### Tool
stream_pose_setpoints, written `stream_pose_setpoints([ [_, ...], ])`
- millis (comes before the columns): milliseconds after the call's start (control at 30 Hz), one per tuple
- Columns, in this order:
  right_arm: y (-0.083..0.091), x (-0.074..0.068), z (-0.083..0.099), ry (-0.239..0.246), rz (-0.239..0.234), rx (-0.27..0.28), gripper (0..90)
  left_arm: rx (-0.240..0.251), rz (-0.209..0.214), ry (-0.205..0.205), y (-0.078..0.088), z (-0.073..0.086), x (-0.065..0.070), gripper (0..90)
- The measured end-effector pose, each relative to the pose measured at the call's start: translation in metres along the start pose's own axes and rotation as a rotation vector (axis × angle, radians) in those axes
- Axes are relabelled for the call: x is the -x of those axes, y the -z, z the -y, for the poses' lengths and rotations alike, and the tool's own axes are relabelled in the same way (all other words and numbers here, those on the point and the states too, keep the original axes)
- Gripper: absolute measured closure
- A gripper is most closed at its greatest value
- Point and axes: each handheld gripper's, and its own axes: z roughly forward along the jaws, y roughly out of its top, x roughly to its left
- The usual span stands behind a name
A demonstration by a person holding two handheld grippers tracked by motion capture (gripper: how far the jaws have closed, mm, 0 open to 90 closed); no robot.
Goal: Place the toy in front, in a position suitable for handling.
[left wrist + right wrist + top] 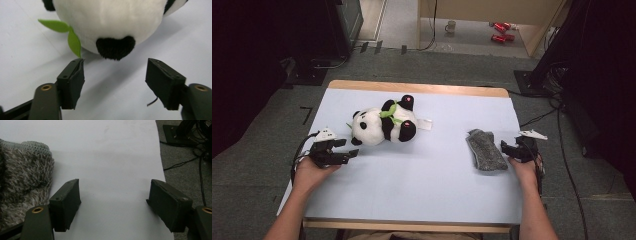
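Here, the left gripper (347,148) hangs wide open just before a toy panda (384,125) (lying mid-table); the right gripper (507,148), also open and empty, sits beside a grey sock (484,150).
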Motion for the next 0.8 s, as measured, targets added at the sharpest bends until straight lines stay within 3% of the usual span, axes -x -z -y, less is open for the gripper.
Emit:
stream_pose_setpoints([
  [300, 0.000, -0.001, 0.000, 0.004, 0.002, 0.001, 25.5, 0.029, -0.001, -0.025, 0.006, -0.017, 0.003, 33.1],
  [433, 0.001, -0.001, 0.000, 0.010, -0.001, 0.004, 27.1, 0.054, 0.016, -0.012, 0.006, -0.024, 0.004, 33.1],
  [733, 0.001, -0.001, 0.000, 0.005, -0.006, 0.003, 26.5, 0.055, 0.043, -0.060, 0.001, -0.044, 0.012, 34.1],
  [800, 0.001, -0.001, 0.000, 0.004, 0.007, 0.002, 22.3, 0.051, 0.049, -0.055, 0.000, -0.048, 0.011, 34.0],
])
